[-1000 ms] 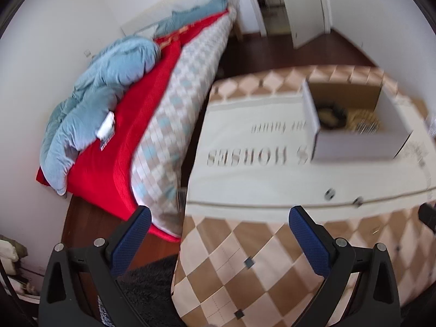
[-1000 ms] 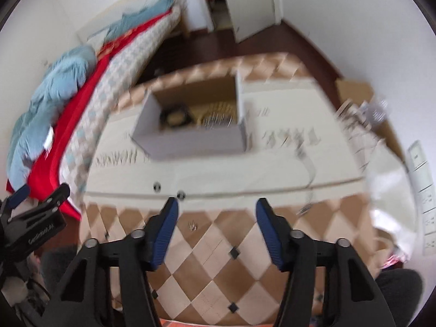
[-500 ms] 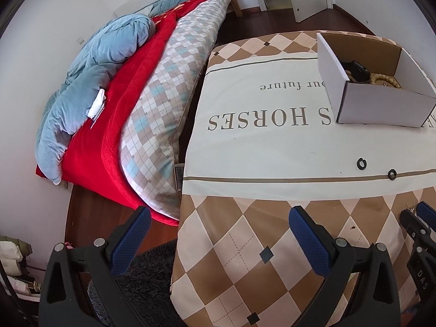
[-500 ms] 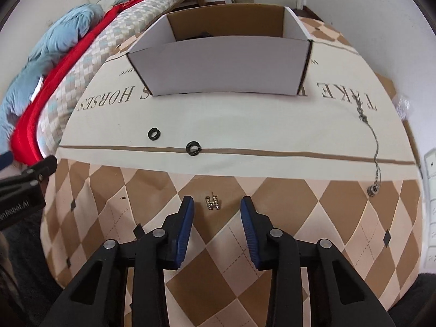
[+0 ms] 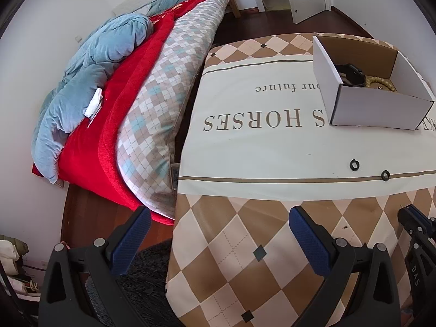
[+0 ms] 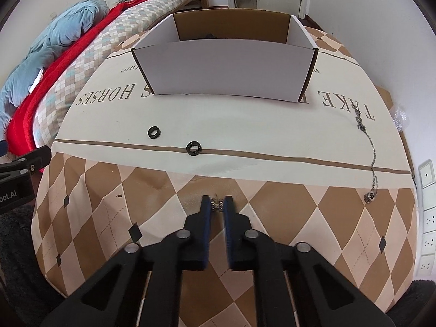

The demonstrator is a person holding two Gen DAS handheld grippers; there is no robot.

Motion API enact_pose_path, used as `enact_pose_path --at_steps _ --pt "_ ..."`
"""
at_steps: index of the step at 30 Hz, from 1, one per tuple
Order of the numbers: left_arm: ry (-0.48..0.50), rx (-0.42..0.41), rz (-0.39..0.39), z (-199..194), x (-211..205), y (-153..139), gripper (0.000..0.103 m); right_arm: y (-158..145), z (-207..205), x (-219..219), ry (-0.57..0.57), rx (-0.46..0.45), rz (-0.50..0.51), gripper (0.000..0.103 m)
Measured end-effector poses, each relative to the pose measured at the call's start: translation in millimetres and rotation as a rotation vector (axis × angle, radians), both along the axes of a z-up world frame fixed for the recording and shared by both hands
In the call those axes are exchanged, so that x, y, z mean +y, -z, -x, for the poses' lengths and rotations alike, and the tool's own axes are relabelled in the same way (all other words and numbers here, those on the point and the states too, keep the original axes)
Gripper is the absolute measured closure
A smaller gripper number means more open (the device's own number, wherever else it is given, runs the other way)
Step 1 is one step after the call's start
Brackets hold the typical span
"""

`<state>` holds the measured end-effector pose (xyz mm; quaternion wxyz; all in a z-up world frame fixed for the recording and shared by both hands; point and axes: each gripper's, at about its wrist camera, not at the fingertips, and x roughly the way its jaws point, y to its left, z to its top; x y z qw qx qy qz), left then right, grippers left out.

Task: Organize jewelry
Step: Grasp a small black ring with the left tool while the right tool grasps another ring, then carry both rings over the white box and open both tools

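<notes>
**Two grippers over the surface, one pinching a small silver piece**

Two black rings lie on the cream band of the patterned cloth that covers the surface. Seen from the right wrist, the left gripper shows only as a black edge at the far left; in its own view its jaws stand wide apart and released, with nothing between them, hanging over the near left corner of the surface with the bed off to their left.

Ahead and left of the right gripper's jaws lies the first black ring, and just right of it, on the brown stripe, the second black ring. Both are well apart from the jaws. Farther ahead, straight beyond the jaws, stands the white cardboard box, open at the top; the left wrist view shows a dark band and a beaded gold piece inside it.

The right gripper has just been closing its jaws, and they are clenched on a small silver jewelry piece, which sits between the blue pads right at their tips, down on the checked cloth.

Ahead and to the right of those jaws a silver chain necklace trails across the cloth, its round pendant at the near end.
</notes>
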<state>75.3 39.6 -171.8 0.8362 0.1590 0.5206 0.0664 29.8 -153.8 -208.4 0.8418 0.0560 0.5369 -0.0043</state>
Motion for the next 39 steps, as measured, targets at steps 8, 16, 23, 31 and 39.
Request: enact_pose_path --at_steps 8,16,23,31,39 --pt "0.053 0.026 0.131 -17 -34 5 0.001 -12 1 -35 0.094 -0.026 -0.052 0.094" --pt "0.154 0.099 0.199 -42 -90 29 0.009 -16 -5 -77 0.178 -0.028 -0.056 0.094" --pt "0.193 0.122 0.202 -49 -110 40 0.009 -9 -10 -93 0.213 -0.013 -0.057 0.094" --pt "0.216 0.161 0.235 -46 -113 47 0.063 -6 -13 -92 0.224 -0.014 -0.066 0.094" --pt "0.226 0.164 0.244 -42 -115 44 0.093 -16 -15 -89 0.227 -0.037 -0.067 0.094"
